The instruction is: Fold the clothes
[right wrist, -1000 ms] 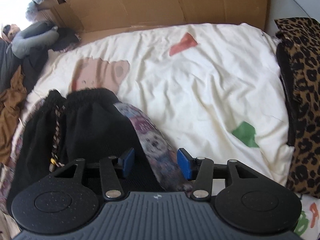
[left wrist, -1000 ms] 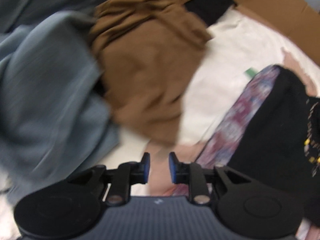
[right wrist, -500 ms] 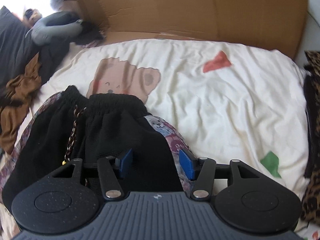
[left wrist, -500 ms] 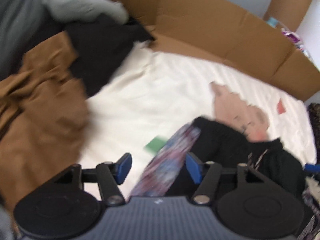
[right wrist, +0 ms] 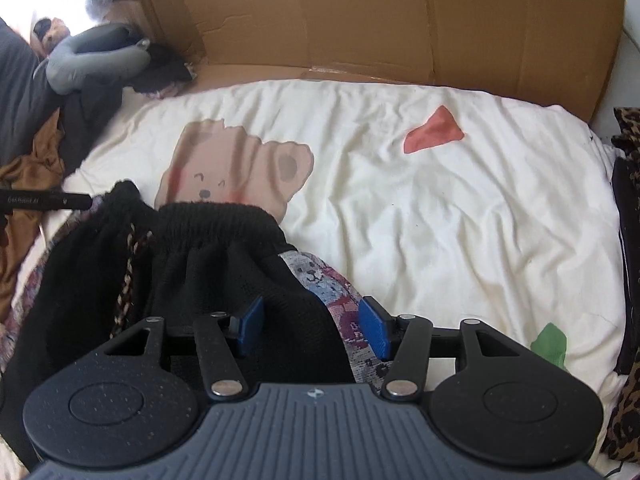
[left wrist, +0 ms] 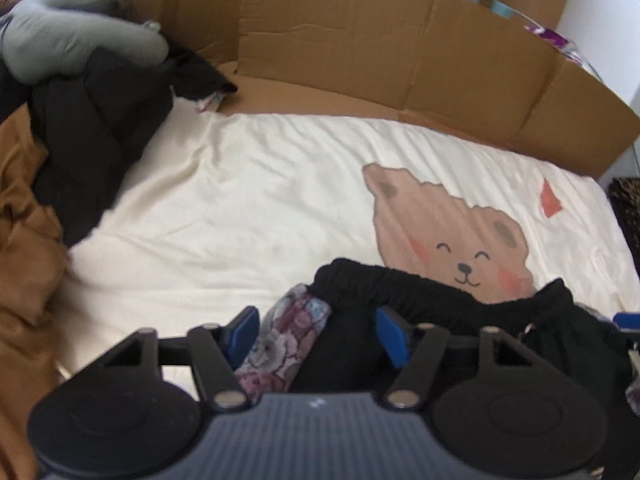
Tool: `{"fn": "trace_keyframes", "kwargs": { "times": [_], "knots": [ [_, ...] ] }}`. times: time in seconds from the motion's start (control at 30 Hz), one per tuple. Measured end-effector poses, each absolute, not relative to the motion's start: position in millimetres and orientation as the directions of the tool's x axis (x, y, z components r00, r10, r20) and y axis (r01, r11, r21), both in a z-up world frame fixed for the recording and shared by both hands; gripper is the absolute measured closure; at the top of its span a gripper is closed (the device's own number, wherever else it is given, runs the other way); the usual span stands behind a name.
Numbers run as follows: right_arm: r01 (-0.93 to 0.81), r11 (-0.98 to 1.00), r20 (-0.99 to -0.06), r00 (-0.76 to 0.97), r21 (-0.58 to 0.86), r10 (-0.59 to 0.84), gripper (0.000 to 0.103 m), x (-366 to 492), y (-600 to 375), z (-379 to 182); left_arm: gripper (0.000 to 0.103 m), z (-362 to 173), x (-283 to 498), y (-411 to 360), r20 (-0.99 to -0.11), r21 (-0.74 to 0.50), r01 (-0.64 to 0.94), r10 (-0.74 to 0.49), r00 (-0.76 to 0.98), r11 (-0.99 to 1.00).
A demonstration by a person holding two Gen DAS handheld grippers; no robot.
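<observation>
so right up close, the left gripper (left wrist: 314,334) has its jaws spread apart over the left edge of the black pants (left wrist: 420,320), with the flowery patterned cloth (left wrist: 288,344) and a bit of black fabric sitting between the blue pads, nothing pinched as far as the pictures show. the right gripper (right wrist: 310,326) is the same deal on the other edge, jaws apart with black knit and the patterned strip in the gap, pads not pressing.

what could go wrong imo: each gap has two layers in it, so a close could grab only the patterned cloth, or only the black one, and the fold would drag one layer off the other. the braided drawstring (right wrist: 128,280) is loose near the waistband and could snag or bunch. the waistband is already humped up, not flat, so a fold from here likely comes out lopsided.

the pants lie at the near edge of a cream bedsheet (right wrist: 440,208) with a bear print (left wrist: 452,232), and it's wrinkly, so stuff can creep on it. off to the left is a pile of brown (left wrist: 24,260) and black (left wrist: 88,140) clothes plus a grey cushion (right wrist: 92,60), leopard-print fabric (right wrist: 630,128) on the right edge, and flattened cardboard (left wrist: 360,40) along the far side.
</observation>
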State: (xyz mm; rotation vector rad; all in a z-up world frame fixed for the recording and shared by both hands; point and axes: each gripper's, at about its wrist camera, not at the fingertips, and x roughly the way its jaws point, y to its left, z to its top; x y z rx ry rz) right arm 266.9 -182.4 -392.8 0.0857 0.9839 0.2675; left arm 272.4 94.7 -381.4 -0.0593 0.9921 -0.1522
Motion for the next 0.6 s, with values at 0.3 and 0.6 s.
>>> {"fn": "trace_keyframes", "kwargs": {
  "times": [0.3, 0.6],
  "knots": [
    [-0.246, 0.952, -0.818, 0.499, 0.184, 0.287, 0.047, 266, -162, -402, 0.090, -402, 267, 100, -0.847, -0.139, 0.055, -0.147, 0.511, 0.989],
    [-0.249, 0.943, -0.831, 0.457, 0.222, 0.317, 0.103, 262, -164, -409, 0.093, -400, 250, 95, -0.841, -0.157, 0.068, -0.170, 0.514, 0.985]
  ]
}}
